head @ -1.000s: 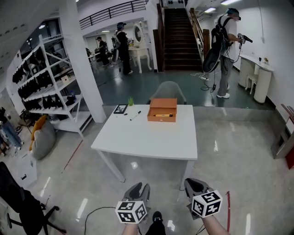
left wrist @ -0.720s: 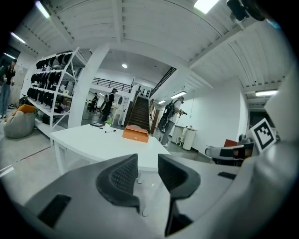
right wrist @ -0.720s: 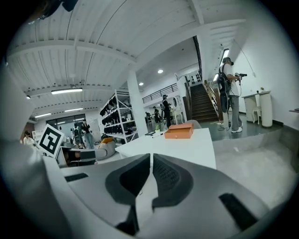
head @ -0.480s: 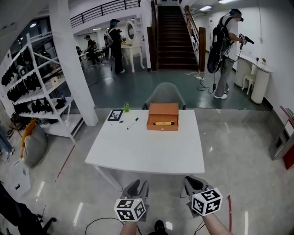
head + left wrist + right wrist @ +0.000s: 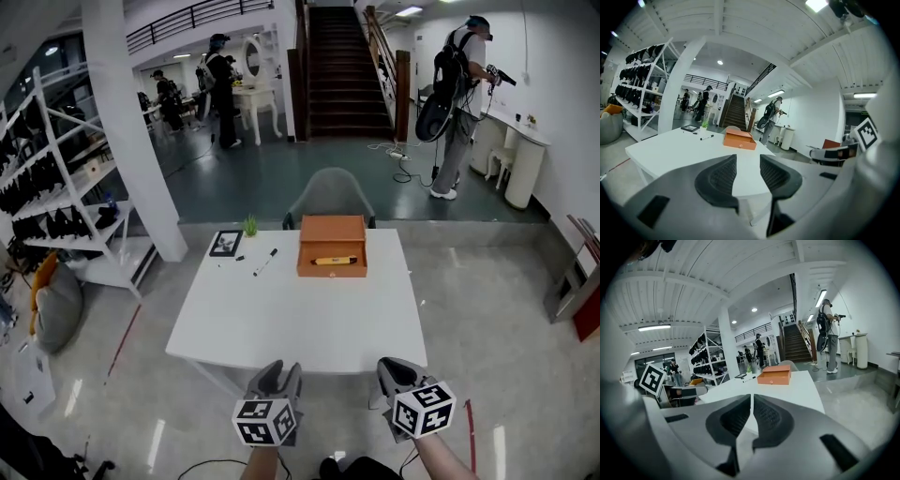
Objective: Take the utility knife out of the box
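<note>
Jaws empty, you are facing the table [image 5: 281,323].
Your left gripper [image 5: 279,373] has just been opening and the right gripper [image 5: 398,367] is sitting nearly closed: the knife [image 5: 334,261] is lying in the box [image 5: 332,230] across the table, beyond reach.

— What's lying on that white table [image 5: 300,323]?
— A black marker [image 5: 265,262], a small green plant [image 5: 250,226] and a dark framed card [image 5: 225,243], all near its far left corner. A grey chair [image 5: 328,194] stands behind it.
</note>
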